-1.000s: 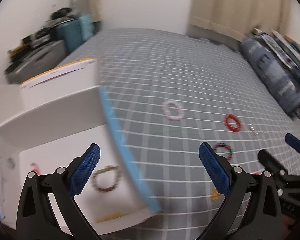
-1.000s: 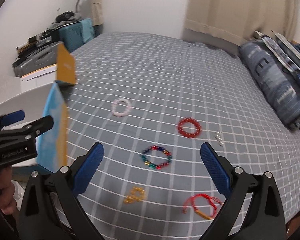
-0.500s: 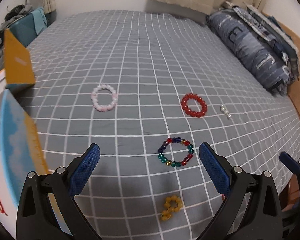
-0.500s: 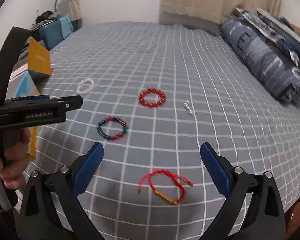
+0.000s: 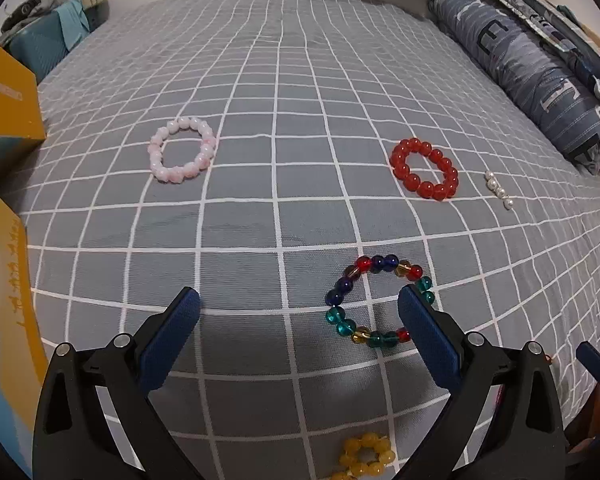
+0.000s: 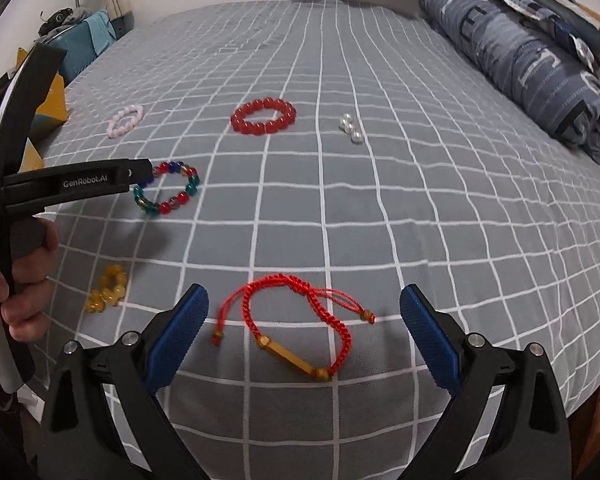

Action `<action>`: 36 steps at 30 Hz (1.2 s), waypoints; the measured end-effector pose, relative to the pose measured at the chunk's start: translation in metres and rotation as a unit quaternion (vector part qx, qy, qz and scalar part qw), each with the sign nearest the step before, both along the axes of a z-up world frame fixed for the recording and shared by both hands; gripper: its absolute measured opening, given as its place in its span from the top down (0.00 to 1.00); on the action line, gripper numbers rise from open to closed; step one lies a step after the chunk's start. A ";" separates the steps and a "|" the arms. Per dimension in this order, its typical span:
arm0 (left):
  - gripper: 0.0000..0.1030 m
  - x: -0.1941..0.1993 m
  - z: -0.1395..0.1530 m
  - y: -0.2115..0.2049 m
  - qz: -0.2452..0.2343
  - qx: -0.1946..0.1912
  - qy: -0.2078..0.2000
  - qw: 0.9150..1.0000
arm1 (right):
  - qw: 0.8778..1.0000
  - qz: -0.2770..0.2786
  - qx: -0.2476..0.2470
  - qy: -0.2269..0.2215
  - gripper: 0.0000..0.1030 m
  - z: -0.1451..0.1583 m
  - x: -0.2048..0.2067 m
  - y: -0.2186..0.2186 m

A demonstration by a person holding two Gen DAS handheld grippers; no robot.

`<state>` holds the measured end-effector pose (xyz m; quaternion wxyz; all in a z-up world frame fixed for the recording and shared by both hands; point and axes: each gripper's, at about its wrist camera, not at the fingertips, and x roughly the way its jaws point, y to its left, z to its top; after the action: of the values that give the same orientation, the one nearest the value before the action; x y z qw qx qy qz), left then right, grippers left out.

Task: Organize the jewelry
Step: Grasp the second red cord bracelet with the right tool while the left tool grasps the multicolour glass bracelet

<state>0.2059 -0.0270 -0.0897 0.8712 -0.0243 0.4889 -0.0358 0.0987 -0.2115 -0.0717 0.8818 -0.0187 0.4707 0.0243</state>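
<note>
Both my grippers have swung away from the box and dropped closer to the bed (image 5: 284,80) since the earlier frames. My left gripper (image 5: 299,304) now hangs low over the grey checked sheet, fingers spread wide and gripping nothing; its right pad (image 5: 428,332) overlaps the near-right edge of the multicolour bracelet (image 5: 374,300), a ring of glossy round glass-like beads lying flat. Whether the pad touches it I cannot tell. My right gripper (image 6: 304,312) is likewise wide apart and empty, with the red cord bracelet (image 6: 292,320) between its fingers at lower centre, a braided loop with a gold bar and loose knotted ends.

Other jewelry lies flat and well apart on the sheet: a pink bead bracelet (image 5: 182,149) at centre left, a red bead bracelet (image 5: 425,168) at centre right, a short row of pearls (image 5: 498,190) just beside it, and a yellow bead cluster (image 5: 364,456) at the bottom edge. A wide stretch of open sheet fills the upper half of both views.

A striped blue pillow (image 5: 532,72) bounds the upper right. The box (image 5: 8,92), yellow and blue card, crowds the left edge. In the right view, a hand (image 6: 24,272) at the left edge holds the left gripper's handle.
</note>
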 end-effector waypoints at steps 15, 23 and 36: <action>0.07 0.005 -0.020 -0.004 -0.009 0.017 0.014 1.000 | 0.999 -0.008 0.012 0.031 0.28 -0.023 0.000 -0.004; 0.14 0.002 -0.023 -0.006 -0.011 0.035 0.012 0.999 | 0.999 -0.004 0.018 0.034 0.38 -0.024 0.000 -0.001; 0.15 0.003 -0.022 -0.009 -0.010 0.037 0.010 0.999 | 0.999 -0.001 0.020 0.034 0.30 -0.022 -0.001 0.001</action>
<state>0.2086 -0.0359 -0.1122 0.8662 0.0127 0.4989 -0.0263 0.0972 -0.2105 -0.0938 0.8653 -0.0002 0.5002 0.0338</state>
